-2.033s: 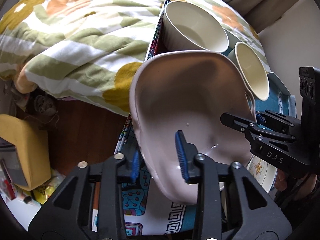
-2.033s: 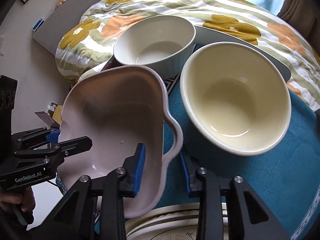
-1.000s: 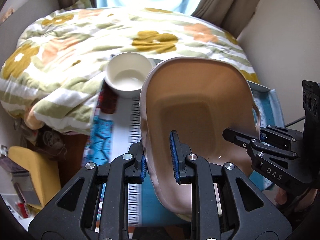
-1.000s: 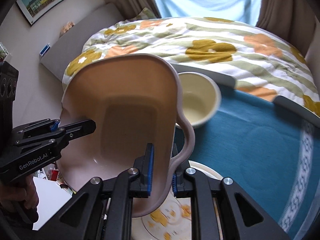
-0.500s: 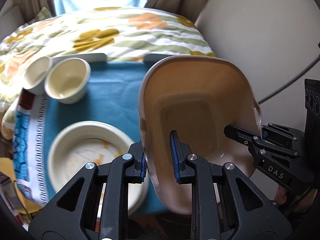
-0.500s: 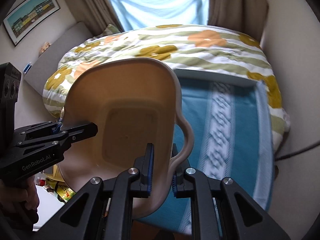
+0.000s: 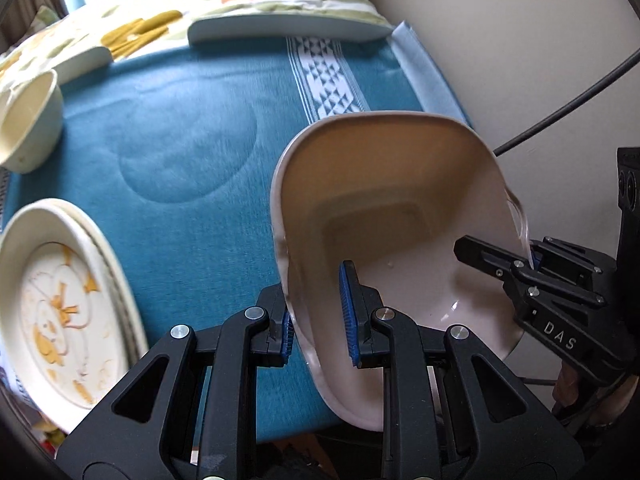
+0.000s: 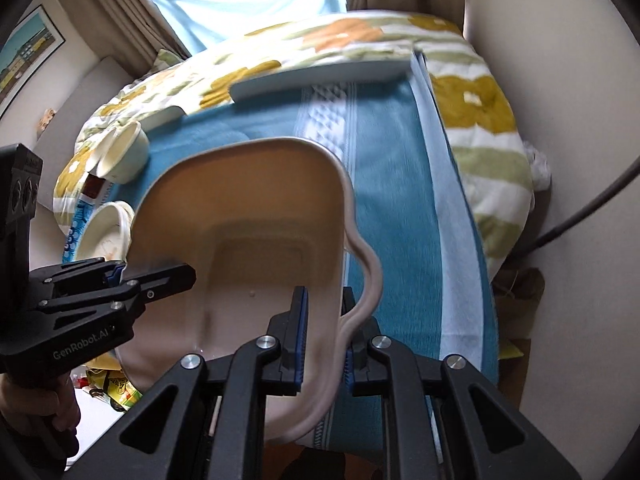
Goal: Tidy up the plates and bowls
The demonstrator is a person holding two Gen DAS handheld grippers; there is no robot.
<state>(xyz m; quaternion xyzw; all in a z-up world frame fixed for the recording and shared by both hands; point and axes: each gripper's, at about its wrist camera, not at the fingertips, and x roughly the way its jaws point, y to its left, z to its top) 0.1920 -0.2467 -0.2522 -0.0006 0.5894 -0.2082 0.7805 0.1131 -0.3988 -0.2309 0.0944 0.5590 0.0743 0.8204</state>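
Above teal cloth [image 7: 192,152], empty pink dish [image 7: 400,216] clamped by left claw [image 7: 318,312] and right claw [image 8: 322,340], empty cream bowl [image 7: 28,120] beyond

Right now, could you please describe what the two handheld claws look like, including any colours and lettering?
Both are matte black plastic linkage frames with silver pivot screws and ribbed blue pads on the fingers. The left claw carries white "GenRobot.AI" lettering on its body, readable from the right wrist view; the right claw carries white "DAS" lettering, readable from the left wrist view. No sleeves are visible.
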